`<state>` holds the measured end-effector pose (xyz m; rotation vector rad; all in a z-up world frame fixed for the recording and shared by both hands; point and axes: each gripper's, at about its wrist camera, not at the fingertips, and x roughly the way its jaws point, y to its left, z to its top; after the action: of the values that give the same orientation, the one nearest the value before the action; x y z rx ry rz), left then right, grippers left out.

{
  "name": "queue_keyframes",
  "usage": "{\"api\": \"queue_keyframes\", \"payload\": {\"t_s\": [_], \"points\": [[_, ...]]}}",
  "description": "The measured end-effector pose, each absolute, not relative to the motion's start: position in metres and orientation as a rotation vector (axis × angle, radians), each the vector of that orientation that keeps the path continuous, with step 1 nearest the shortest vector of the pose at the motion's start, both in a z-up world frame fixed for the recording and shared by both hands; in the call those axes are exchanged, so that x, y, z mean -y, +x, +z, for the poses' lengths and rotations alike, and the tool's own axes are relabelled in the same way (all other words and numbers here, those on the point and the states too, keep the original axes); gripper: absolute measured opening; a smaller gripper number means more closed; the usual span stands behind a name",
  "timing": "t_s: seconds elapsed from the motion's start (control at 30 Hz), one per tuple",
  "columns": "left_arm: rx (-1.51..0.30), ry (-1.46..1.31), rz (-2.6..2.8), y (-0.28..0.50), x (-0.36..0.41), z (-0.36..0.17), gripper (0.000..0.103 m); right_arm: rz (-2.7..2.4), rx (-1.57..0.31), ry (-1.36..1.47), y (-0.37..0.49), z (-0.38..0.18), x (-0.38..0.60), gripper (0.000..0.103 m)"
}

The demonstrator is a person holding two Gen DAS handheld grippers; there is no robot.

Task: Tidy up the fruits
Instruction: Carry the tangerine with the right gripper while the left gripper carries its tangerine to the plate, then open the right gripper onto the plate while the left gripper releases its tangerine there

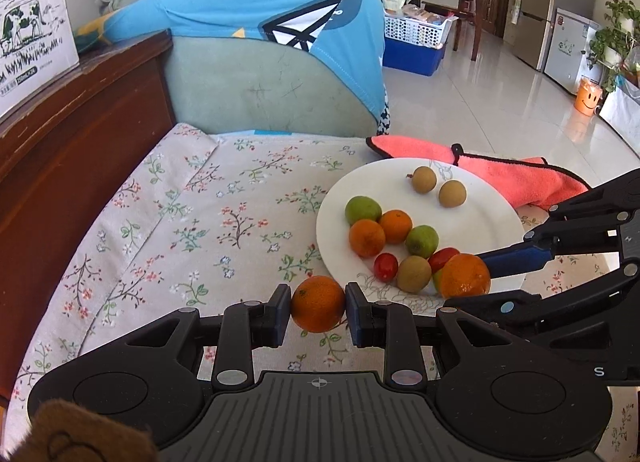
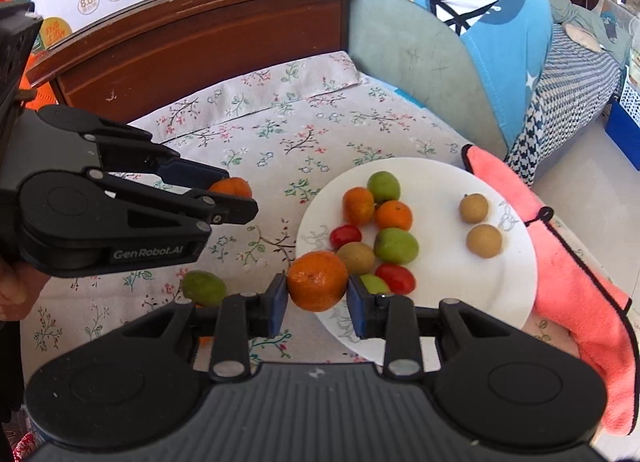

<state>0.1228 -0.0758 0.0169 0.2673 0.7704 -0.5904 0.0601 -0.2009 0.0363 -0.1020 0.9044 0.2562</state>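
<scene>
One tangerine clamped in my left gripper, just beside white plate rim, over floral cloth. Second tangerine pinched in my right gripper at plate edge. Loose green fruit on cloth.

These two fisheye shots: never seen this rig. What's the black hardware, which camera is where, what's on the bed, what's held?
There is no robot here: a person holds a black two-finger gripper in each hand, and each gripper carries a camera looking along its own fingers.

In the left wrist view, the left gripper is shut on a small orange mandarin, above the floral bedsheet just short of the round white plate. The right gripper enters from the right.

In the right wrist view, the right gripper is shut on a second orange mandarin over the plate's near rim.

The plate holds mandarins, green fruits, red cherry tomatoes and small brown round fruits. One loose green fruit lies on the sheet, and a pink towel lies beside the plate.
</scene>
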Motion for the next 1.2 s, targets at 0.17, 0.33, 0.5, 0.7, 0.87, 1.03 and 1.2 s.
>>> {"api": "queue_keyframes", "payload": {"t_s": [0.17, 0.33, 0.5, 0.7, 0.87, 1.03, 1.2], "points": [[-0.723, 0.277, -0.621, 0.130, 0.096, 0.023, 0.027, 0.190, -0.881, -0.097, 0.061, 0.044, 0.224, 0.032], [-0.704, 0.277, -0.666, 0.140, 0.115, 0.023, 0.027, 0.151, -0.883, -0.103, 0.062, 0.045, 0.238, 0.032], [-0.710, 0.264, -0.695, 0.151, 0.132, 0.017, 0.027, 0.106, -0.896, -0.085, 0.065, 0.042, 0.251, 0.032], [-0.720, 0.246, -0.716, 0.162, 0.149, 0.011, 0.027, 0.078, -0.915, -0.072, 0.067, 0.038, 0.258, 0.032], [-0.745, 0.219, -0.726, 0.170, 0.157, 0.005, 0.027, 0.067, -0.930, -0.060, 0.069, 0.034, 0.262, 0.032], [-0.755, 0.218, -0.738, 0.170, 0.163, 0.001, 0.027, 0.057, -0.950, -0.032, 0.072, 0.030, 0.264, 0.032], [-0.758, 0.202, -0.749, 0.166, 0.162, 0.003, 0.029, 0.049, -0.956, -0.016, 0.074, 0.028, 0.266, 0.033]]}}
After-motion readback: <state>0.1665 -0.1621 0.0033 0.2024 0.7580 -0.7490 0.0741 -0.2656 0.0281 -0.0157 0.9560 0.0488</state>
